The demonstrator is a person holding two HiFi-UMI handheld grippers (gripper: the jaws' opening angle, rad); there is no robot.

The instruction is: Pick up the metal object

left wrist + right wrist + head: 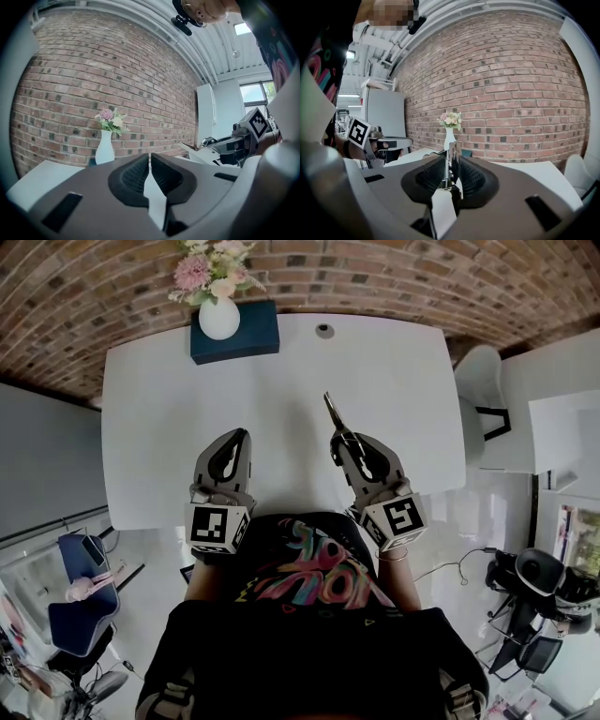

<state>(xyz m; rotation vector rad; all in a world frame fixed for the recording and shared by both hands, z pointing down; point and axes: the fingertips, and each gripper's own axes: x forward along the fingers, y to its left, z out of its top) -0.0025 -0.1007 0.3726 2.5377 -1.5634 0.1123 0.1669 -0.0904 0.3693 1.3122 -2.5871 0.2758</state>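
Observation:
The metal object [334, 415], a slim tool with a spring between its two arms, sticks forward out of my right gripper [343, 439] above the white table [281, 381]. In the right gripper view it stands upright between the black pads [469, 177], which press on it [450, 161]. My left gripper [234, 439] hovers level to its left, with its jaws closed together and nothing between them [150, 157]. The left gripper view shows the right gripper [234, 143] with the tool's tip [193, 149] pointing left.
A white vase of flowers [219, 315] stands on a dark blue box [251, 334] at the table's far edge, with a small round cap [324, 331] next to it. A brick wall [375, 277] lies behind. A white chair [483, 381] is at the right.

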